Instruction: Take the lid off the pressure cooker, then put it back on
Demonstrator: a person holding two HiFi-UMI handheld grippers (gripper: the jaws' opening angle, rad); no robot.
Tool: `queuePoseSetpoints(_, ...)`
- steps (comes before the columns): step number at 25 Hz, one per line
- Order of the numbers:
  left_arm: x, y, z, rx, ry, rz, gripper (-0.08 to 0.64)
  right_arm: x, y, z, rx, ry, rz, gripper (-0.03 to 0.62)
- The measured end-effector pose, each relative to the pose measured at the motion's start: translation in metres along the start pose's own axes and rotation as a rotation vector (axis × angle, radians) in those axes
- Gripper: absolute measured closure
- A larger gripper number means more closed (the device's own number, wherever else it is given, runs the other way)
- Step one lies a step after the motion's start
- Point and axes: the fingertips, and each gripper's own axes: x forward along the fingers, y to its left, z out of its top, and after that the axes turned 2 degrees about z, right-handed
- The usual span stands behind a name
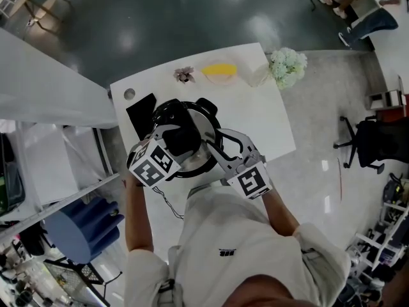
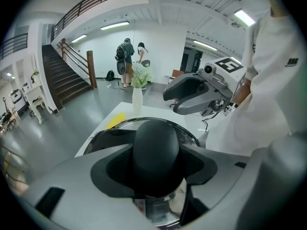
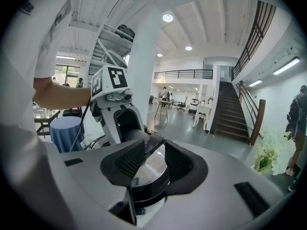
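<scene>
The round stainless-steel pressure cooker [image 1: 206, 128] sits on the white tabletop [image 1: 268, 120], at the edge nearest the person, with its lid seated on the pot as far as I can see. The lid's black domed knob [image 2: 156, 147] is pinched in the left gripper [image 1: 176, 136]: its dark ribbed fingers [image 2: 110, 169] press the dome from both sides. The right gripper [image 1: 214, 147] hangs at the cooker's right side, its fingers [image 3: 127, 164] spread, with shiny steel and a black band showing in the gap and no grip that I can see.

I can't say whether the lid is about to come off or has just gone back on. Either way, I would grip low on the dome, where it is widest, so that it can't squirt out upward. The spread gripper should close on the pot's body or side handle first to stop it spinning. The lid should then be twisted level until it unlocks, and only then lifted straight up.

The lid is bright and mirror-like and looks heavy. The smooth, rounded knob will likely be slippery.

Just left of the cooker lies a flat black rectangular pad [image 1: 140, 114]. Beyond the cooker, at the far edge, are a yellow flat object [image 1: 220, 71] and a bunch of white flowers [image 1: 287, 66].
</scene>
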Motion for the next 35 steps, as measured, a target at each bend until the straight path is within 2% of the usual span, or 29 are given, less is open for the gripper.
queuePoseSetpoints(3, -0.0005, 0.0011, -0.0003, -0.020, -0.003, 0.012, 0.272, 0.0000, -0.0003, 0.0025, 0.033, 0.009, -0.005, 0.460)
queuePoseSetpoints(11, 0.0005, 0.0044, 0.0017, -0.075, -0.013, 0.050, 0.272, 0.0001, -0.0038, 0.0015, -0.007, -0.006, 0.005, 0.460)
queuePoseSetpoints(14, -0.0003, 0.0031, 0.0006, -0.065, -0.006, 0.047, 0.273, 0.0009, -0.0012, 0.0027, 0.003, -0.005, 0.010, 0.460)
queuePoseSetpoints(19, -0.0011, -0.0011, -0.0001, 0.003, 0.008, -0.021, 0.273, -0.0017, -0.0014, 0.0045, 0.013, 0.001, 0.014, 0.460)
queuePoseSetpoints(21, -0.0009, -0.0001, 0.0002, 0.007, 0.003, -0.026, 0.273, -0.0016, -0.0023, 0.0047, 0.021, -0.001, 0.013, 0.460)
queuePoseSetpoints(35, 0.0000, 0.0068, 0.0014, -0.187, -0.024, 0.142, 0.272, -0.0011, 0.0034, 0.0068, -0.010, -0.036, 0.038, 0.460)
